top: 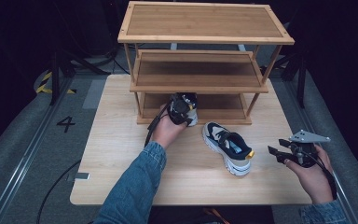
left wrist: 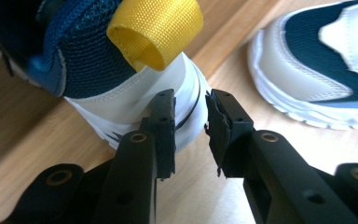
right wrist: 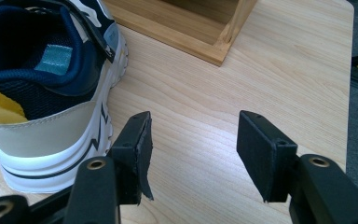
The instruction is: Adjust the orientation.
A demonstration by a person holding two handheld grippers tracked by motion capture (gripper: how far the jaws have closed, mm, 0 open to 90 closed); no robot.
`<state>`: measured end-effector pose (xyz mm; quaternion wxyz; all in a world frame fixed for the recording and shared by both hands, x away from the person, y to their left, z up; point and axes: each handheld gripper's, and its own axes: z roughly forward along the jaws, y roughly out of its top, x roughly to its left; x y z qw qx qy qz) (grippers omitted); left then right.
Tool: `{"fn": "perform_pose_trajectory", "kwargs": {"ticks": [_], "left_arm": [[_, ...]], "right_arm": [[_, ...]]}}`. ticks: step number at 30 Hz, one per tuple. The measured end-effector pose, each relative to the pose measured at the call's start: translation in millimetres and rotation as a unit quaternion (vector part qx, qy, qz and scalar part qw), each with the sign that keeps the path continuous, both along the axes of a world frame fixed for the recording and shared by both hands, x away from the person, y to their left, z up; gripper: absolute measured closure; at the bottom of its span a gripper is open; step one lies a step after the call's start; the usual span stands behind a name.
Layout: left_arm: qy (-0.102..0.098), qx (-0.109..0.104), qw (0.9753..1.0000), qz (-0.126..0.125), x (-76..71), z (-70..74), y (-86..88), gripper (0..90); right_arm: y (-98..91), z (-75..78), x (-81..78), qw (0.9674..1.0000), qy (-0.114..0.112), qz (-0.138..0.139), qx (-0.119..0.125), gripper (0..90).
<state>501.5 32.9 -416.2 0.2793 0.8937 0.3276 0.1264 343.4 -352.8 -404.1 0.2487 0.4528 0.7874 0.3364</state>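
Observation:
A navy and white sneaker (left wrist: 121,70) with a yellow heel loop (left wrist: 156,30) stands heel-out at the front edge of the rack's lowest shelf (top: 214,105). My left gripper (left wrist: 191,112) sits just behind its heel, with the jaws a little apart and nothing pressed between the pads. In the high view, the left gripper (top: 182,108) and the hand hide most of that shoe (top: 192,120). The matching sneaker (top: 227,147) lies on the table, heel toward me. My right gripper (top: 277,147) hovers open to its right, beside the heel (right wrist: 42,116), with bare table between its jaws.
A three-tier wooden rack (top: 200,37) stands at the table's far side, and its corner post (right wrist: 233,28) lies ahead of the right gripper. The light wood table (top: 121,168) has free room at left and front. Dark floor surrounds it.

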Motion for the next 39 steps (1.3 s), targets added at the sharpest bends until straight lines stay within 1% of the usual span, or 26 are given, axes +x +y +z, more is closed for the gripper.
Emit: {"fn": "perform_pose_trajectory", "kwargs": {"ticks": [2, 3, 4, 7, 8, 9, 10, 12, 13, 14, 15, 17, 18, 19, 21, 23, 25, 26, 27, 28, 30, 32, 34, 35, 36, 39], "left_arm": [[-0.005, -0.006, 0.9999, 0.007, 1.3, -1.7, -0.2, 72.3], [-0.005, 0.002, 1.0000, 0.008, 1.8, -1.1, 0.1, 72.3], [-0.010, 0.005, 0.9999, 0.010, 3.1, -2.0, -0.2, 71.8], [-0.019, 0.007, 0.9997, 0.017, 5.6, -5.7, -1.0, 68.8], [-0.021, 0.003, 0.9996, 0.018, 7.0, -7.0, -0.9, 68.0], [-0.021, 0.003, 0.9996, 0.018, 7.0, -7.0, -0.9, 67.5], [-0.014, -0.004, 0.9997, 0.021, 7.8, -6.9, 0.1, 66.9], [-0.014, -0.005, 0.9997, 0.018, 7.8, -7.0, 0.5, 66.4], [-0.013, -0.001, 0.9998, 0.016, 7.3, -6.9, 0.5, 64.9], [-0.005, -0.001, 0.9998, 0.018, 5.2, -6.6, 0.4, 63.1], [-0.010, -0.002, 0.9999, 0.013, 4.1, -5.2, 1.5, 62.6], [-0.004, -0.012, 0.9999, 0.011, -0.2, -2.7, 3.5, 61.0], [-0.004, -0.008, 0.9999, 0.011, -3.2, -0.3, 5.0, 60.4], [-0.006, -0.012, 0.9999, 0.009, -6.7, 2.0, 7.1, 60.1], [0.002, -0.017, 0.9998, 0.012, -12.7, 6.3, 11.4, 58.6], [0.004, -0.024, 0.9997, 0.007, -19.8, 12.5, 17.0, 58.3], [0.013, -0.023, 0.9996, 0.010, -27.9, 19.0, 22.3, 57.8], [0.010, -0.028, 0.9995, 0.006, -30.8, 21.5, 24.8, 57.2], [0.014, -0.032, 0.9994, 0.005, -34.4, 23.9, 27.8, 56.2], [0.025, -0.033, 0.9991, 0.007, -38.4, 26.6, 30.5, 55.6], [0.028, -0.032, 0.9991, -0.002, -44.9, 30.4, 35.5, 54.5], [0.035, -0.017, 0.9992, -0.010, -52.8, 34.2, 40.3, 53.0], [0.038, -0.015, 0.9991, -0.011, -61.3, 36.5, 45.3, 51.7], [0.041, -0.014, 0.9990, -0.014, -65.3, 37.5, 48.4, 51.2], [0.040, -0.025, 0.9988, -0.011, -69.3, 37.6, 50.8, 51.2], [0.042, -0.026, 0.9988, -0.005, -78.6, 39.1, 60.4, 50.2]], "right_arm": [[-0.3, -0.1, 0.0, 1.0000, 0.000, 0.000, 0.000, 46.6], [-0.4, -0.2, -0.1, 1.0000, -0.001, 0.000, 0.001, 46.5], [-0.5, -0.3, -0.1, 1.0000, -0.001, 0.001, -0.001, 46.5], [-0.4, -0.5, -0.2, 1.0000, -0.001, 0.001, 0.000, 46.5], [-0.2, -0.5, -0.3, 1.0000, -0.001, 0.001, 0.000, 46.5], [-0.2, -0.5, -0.3, 1.0000, -0.001, 0.001, 0.000, 46.5], [0.7, -0.2, -0.5, 1.0000, -0.001, 0.001, 0.000, 46.5], [0.8, -0.3, -0.4, 1.0000, -0.001, 0.002, -0.001, 46.5], [1.0, -0.3, -0.4, 1.0000, -0.001, 0.003, 0.000, 46.4], [1.3, -0.3, -0.4, 1.0000, -0.001, 0.003, 0.000, 46.4], [1.4, -0.1, -0.4, 1.0000, -0.001, 0.003, 0.000, 46.5], [1.9, 0.6, 0.0, 1.0000, -0.003, 0.005, 0.000, 46.4], [2.1, 0.9, 0.1, 1.0000, -0.003, 0.005, 0.000, 46.4], [2.6, 1.2, 0.4, 1.0000, -0.002, 0.006, -0.001, 46.4], [4.6, 1.4, 1.4, 1.0000, -0.001, 0.009, -0.001, 46.4], [6.6, 1.2, 3.0, 0.9999, 0.000, 0.012, -0.001, 46.4], [9.2, 1.2, 5.0, 0.9999, 0.000, 0.015, -0.003, 46.7], [10.6, 1.3, 5.8, 0.9999, 0.002, 0.017, -0.003, 47.4], [12.1, 1.4, 6.9, 0.9998, 0.003, 0.019, -0.001, 47.9], [13.7, 1.3, 7.8, 0.9997, 0.006, 0.022, 0.001, 49.0], [15.9, 0.9, 9.6, 0.9995, 0.007, 0.030, -0.002, 51.3], [18.3, 0.6, 11.4, 0.9992, 0.014, 0.037, -0.003, 55.9], [20.7, 0.4, 13.3, 0.9988, 0.024, 0.043, -0.005, 61.7], [21.7, 0.1, 14.2, 0.9985, 0.028, 0.045, -0.009, 65.0], [22.9, -0.2, 14.9, 0.9983, 0.034, 0.046, -0.010, 67.2], [26.5, -3.1, 17.4, 0.9973, 0.049, 0.053, -0.015, 71.7]]}}
